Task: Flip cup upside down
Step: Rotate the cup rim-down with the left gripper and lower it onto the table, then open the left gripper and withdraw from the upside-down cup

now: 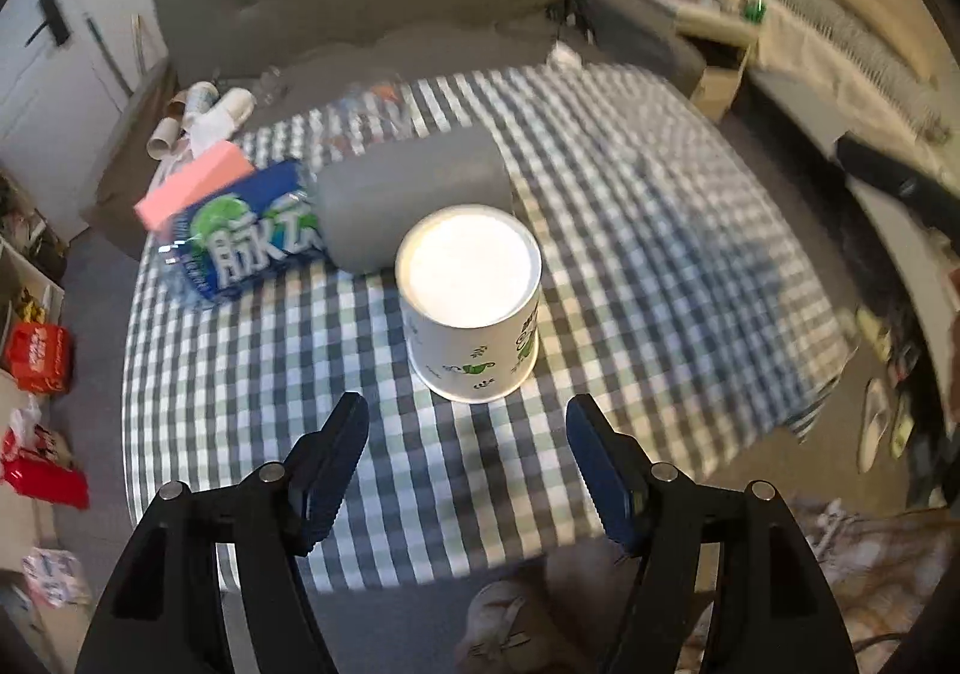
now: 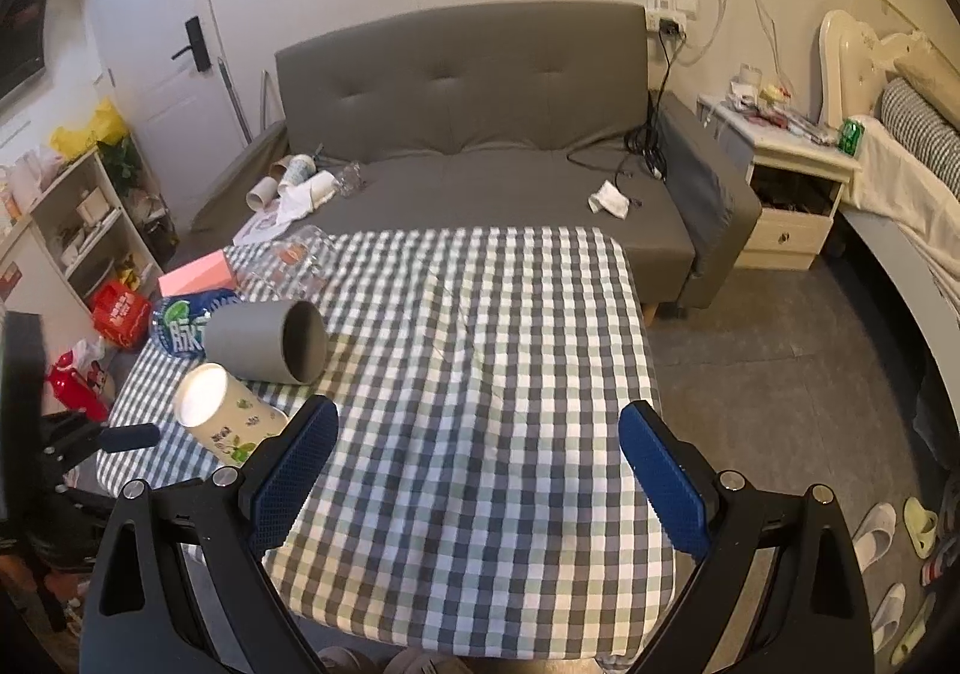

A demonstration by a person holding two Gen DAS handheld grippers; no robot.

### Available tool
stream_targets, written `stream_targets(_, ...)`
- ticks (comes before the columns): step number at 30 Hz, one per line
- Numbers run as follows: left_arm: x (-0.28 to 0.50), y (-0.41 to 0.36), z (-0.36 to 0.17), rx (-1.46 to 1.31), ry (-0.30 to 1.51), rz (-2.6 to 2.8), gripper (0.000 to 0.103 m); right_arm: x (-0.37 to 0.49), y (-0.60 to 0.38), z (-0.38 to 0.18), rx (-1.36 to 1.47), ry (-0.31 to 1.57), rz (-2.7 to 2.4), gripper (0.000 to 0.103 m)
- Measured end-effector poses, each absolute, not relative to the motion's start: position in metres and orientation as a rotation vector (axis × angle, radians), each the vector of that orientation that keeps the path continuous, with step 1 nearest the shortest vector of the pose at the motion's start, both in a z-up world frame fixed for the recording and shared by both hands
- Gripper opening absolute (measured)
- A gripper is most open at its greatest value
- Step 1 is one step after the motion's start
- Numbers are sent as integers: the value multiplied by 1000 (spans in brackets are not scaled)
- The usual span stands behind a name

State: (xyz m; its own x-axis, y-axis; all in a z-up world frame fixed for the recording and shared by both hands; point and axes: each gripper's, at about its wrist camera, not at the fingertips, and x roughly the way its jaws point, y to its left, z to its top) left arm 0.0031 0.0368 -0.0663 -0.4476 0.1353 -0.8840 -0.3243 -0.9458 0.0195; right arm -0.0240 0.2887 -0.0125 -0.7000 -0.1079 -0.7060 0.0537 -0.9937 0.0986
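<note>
Now the white paper cup with green leaf prints (image 1: 474, 302) stands upside down on the desk covered with a grey, green and white checked cloth (image 1: 630, 230), with its flat base up and its wide rim on the cloth. In the left wrist view it sits in the centre of the frame, just above the left tool (image 1: 467, 428). This tool has its two blue-padded fingers (image 1: 336, 458) wide apart and holds nothing; the cup is near the fingertips but not between them.

Just behind the cup lies a grey cylindrical container (image 1: 414, 194) on its side, and the two seem to touch or almost touch. To the left of it lies a blue packet with white characters (image 1: 240, 242), and a pink rectangular box (image 1: 192, 182) is at the upper left of that.

In the right wrist view the cup (image 2: 225, 416) is at the lower left, partly hidden by the left finger of the right tool (image 2: 477, 446). The right tool is also spread open and empty, over a bare part of the cloth. A grey sofa (image 2: 480, 92) stands behind the desk.
</note>
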Motion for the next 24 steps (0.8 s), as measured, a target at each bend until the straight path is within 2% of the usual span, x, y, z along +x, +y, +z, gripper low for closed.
stream_targets(7, 33, -6, -2, -1070, 106, 2744, 71, 6, 247, 12, 973, 11, -2840, 95)
stream_targets(12, 45, -35, 5, -979, -7, 2876, 72, 34, 216, 21, 872, 75, -2889, 95)
stream_targets(14, 48, -39, 1, -992, -18, 2889, 81, 42, 207, 20, 858, 35, -2904, 95)
stream_targets(16, 53, -37, 2, -953, 18, 2908, 85, 46, 199, 17, 877, 11, -2896, 95)
stream_targets(17, 55, -36, 2, -931, 43, 2921, 92, 47, 195, 15, 889, 9, -2895, 95)
stream_targets(18, 56, -36, 2, -918, 66, 2929, 95, 47, 192, 12, 902, 11, -2894, 96)
stream_targets(20, 60, -35, 2, -902, 108, 2926, 97, 47, 183, 5, 948, 34, -2882, 101)
stream_targets(24, 64, -36, -2, -932, 90, 2908, 102, 45, 174, -3, 984, 95, -2882, 103)
